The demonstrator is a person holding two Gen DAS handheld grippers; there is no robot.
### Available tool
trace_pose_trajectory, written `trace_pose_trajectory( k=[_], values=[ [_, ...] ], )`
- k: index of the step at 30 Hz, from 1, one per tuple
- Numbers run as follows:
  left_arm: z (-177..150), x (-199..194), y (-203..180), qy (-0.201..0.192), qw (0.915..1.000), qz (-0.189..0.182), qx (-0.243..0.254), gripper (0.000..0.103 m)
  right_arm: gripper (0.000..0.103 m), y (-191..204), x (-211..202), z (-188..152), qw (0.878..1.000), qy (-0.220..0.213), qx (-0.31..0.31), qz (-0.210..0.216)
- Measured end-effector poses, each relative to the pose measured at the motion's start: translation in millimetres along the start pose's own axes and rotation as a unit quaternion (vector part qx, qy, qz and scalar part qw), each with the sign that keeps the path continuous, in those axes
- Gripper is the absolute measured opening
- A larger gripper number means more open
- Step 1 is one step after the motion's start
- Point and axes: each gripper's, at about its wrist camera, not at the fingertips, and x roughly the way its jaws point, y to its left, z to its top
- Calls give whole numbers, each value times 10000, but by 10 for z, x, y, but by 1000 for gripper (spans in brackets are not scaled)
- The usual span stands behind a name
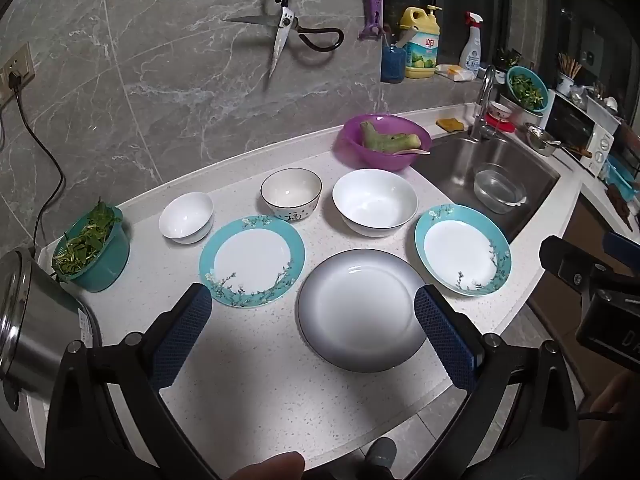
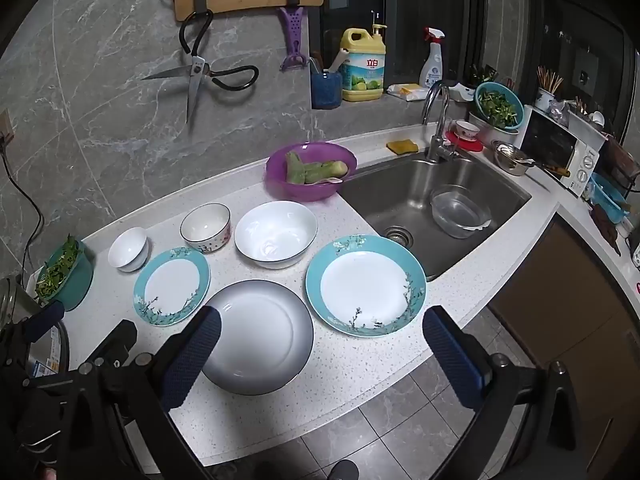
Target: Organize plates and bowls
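Nothing is stacked yet — we judge the task at its start, with all six pieces lying singly on the counter. Nearest us, the left hand-held gripper and the right hand-held gripper both hover with jaws wide apart and empty. The grey-rimmed plate lies nearest, partly between the left gripper's fingers and beside the right gripper's left finger. Just beyond, one teal-rimmed plate sits to the left, and the other teal-rimmed plate to the right — ahead of the right gripper. In the far row stand a small white bowl, a patterned bowl and a large white bowl, apart from one another. Gathering plates with plates and bowls with bowls remains.
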Motion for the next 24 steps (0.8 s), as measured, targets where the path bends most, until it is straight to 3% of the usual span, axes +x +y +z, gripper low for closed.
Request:
trace_pose_trajectory(
  k=[24],
  values=[
    [-49,47,17,48,10000,9,-81,103,103,9,19,-32,10000,6,-14,6]
  ],
)
